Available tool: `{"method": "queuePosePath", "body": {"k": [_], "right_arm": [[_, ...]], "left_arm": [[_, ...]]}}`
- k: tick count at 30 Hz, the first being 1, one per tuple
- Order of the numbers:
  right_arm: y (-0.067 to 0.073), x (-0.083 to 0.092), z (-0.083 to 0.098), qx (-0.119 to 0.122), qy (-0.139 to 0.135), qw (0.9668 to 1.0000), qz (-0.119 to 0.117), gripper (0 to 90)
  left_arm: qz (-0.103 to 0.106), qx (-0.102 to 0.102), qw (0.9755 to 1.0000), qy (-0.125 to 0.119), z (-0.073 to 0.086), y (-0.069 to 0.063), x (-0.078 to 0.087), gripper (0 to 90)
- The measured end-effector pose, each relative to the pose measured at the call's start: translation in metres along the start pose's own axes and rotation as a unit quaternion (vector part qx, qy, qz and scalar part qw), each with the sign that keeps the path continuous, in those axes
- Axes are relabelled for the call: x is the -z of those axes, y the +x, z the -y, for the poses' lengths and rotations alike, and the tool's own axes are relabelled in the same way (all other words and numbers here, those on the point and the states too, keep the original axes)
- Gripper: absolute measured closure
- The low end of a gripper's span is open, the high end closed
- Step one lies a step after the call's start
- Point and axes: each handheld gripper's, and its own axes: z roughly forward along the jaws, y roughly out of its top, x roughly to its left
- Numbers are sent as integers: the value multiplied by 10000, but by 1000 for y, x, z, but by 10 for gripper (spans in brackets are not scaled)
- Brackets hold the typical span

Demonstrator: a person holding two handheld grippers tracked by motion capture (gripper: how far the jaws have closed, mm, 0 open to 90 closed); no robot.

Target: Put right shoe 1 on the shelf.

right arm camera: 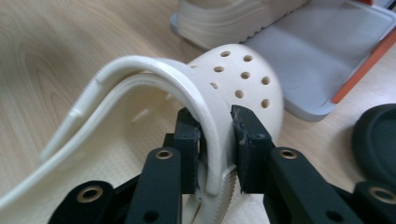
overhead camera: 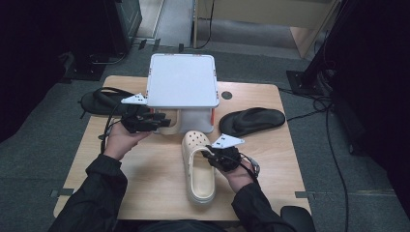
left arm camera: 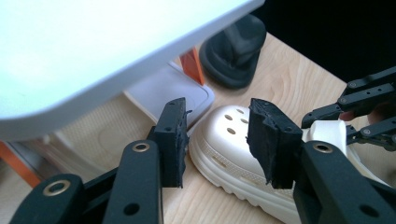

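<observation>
the right gripper (right arm camera: 215, 135) is clamping its 2 jaws on the side wall of the cream clog (overhead camera: 198, 164), which is lying on the wooden table (overhead camera: 270, 159) just in front of the white shoe rack (overhead camera: 182, 79). the left gripper (left arm camera: 217, 135) is hanging part-open with nothing between its jaws, near the clog's toe. 2 black sandals (overhead camera: 252, 121) are lying on either side of the rack.

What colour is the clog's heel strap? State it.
Cream, like the rest of the clog; the heel strap shows best in the right gripper view.
</observation>
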Motion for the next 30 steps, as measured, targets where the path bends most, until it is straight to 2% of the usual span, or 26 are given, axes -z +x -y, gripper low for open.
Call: {"method": "queuePosePath", "body": {"k": [6,9,12,16,18,19,24,27,30], "right_arm": [[-8,7,-13,-61,-101,9999,-7,769],[-13,10,-25,33,-179,9997,171,769],[-17,8,-32,14,-203,9996,203,769],[-27,-1,-45,35,-207,9994,276,769],[-33,-11,-54,97,-155,9990,405,768],[-34,-13,-55,118,-135,9989,435,768],[-44,-26,-61,91,-88,9984,546,767],[-50,-37,-65,147,-23,9973,722,767],[-52,-46,-65,170,-17,9964,835,765]], "left_arm": [[-44,13,10000,-80,-9,5,9,629],[-61,26,9999,-125,-14,8,12,633],[-120,58,9998,-112,-20,13,15,638],[-148,121,9997,-121,-28,19,17,646],[-121,101,9998,-139,-31,22,18,660],[-203,96,9997,-116,-35,25,18,660],[-238,27,9996,-142,-41,31,16,664],[-308,50,9995,-68,-41,40,10,672],[-321,40,9994,-131,-41,44,8,682]]}}
